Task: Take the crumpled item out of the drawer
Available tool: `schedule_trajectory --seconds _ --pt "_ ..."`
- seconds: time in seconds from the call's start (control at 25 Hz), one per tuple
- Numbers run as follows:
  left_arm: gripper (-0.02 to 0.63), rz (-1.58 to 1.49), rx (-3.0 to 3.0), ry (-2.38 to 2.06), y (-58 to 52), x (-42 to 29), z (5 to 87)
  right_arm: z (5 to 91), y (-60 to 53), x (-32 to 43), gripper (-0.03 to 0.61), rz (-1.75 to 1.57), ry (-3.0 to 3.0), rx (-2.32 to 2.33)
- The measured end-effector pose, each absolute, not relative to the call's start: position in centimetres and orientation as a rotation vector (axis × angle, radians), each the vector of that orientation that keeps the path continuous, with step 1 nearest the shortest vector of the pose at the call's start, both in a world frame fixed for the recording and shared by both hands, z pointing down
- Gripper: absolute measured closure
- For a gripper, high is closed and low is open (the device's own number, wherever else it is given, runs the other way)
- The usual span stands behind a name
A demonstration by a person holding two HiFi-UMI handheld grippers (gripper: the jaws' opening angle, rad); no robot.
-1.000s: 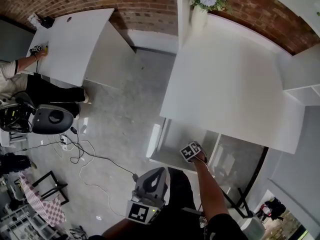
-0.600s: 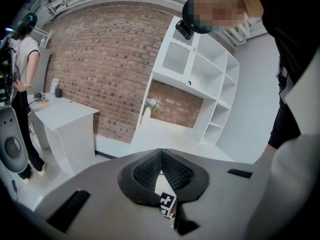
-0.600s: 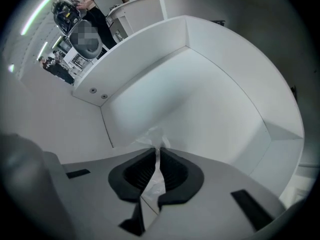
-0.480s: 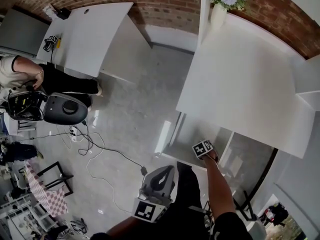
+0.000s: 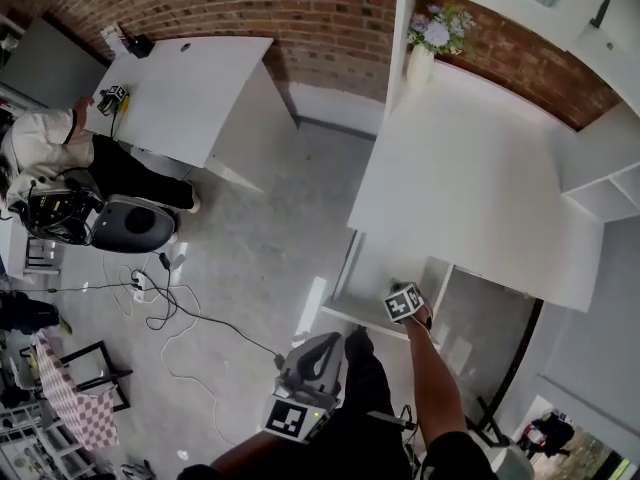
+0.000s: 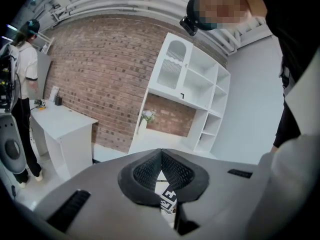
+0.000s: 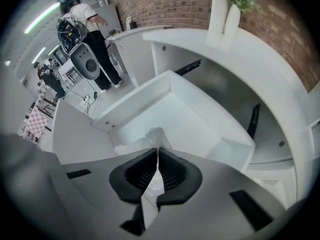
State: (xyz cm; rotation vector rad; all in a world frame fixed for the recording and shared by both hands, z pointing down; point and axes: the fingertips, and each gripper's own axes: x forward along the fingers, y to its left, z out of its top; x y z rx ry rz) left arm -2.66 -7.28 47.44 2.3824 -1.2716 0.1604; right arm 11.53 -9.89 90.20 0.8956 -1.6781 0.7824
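Right gripper (image 7: 157,153) is down inside the open drawer (image 7: 226,143). Its jaws are closing, almost together, with a thin fold of the crumpled item (image 7: 153,136) caught between the pads. The item is a white wad, and we cannot tell whether it is paper or film. The rest of it lies on the drawer floor near one corner, its peak standing up just beyond the jaw tips. We judge the grasp to be nearly set but shallow, so the pinch should finish before any lift. The lift should then go slowly and straight up, since a fold this thin could slip out or tear. The wad sits close to the drawer walls, so we should raise it clear of the rim before drawing back, and keep off the edge of the white desk (image 5: 470,188) above. Left gripper (image 6: 160,152) hangs low by the body, well apart from the drawer, with its jaws together on nothing. We see no call for it in this step.
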Motion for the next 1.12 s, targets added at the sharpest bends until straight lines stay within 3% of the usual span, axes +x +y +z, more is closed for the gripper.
schedule_trajectory --seconds 0.32,0.72,1.12 --pt "0.589 0.064 2.516 -1.246 -0.8 -6.6 42.7 77.4 -7.2 11.1 0.554 0.694 -1.82 1.213" --pt "0.589 -0.023 2.573 -1.187 9.8 -12.6 40.2 60.0 7.0 6.7 0.554 0.618 -2.001 1.672" --pt "0.589 -0.027 2.607 -1.117 16.1 -11.6 39.4 49.6 18.0 6.2 0.554 0.502 -2.091 1.933"
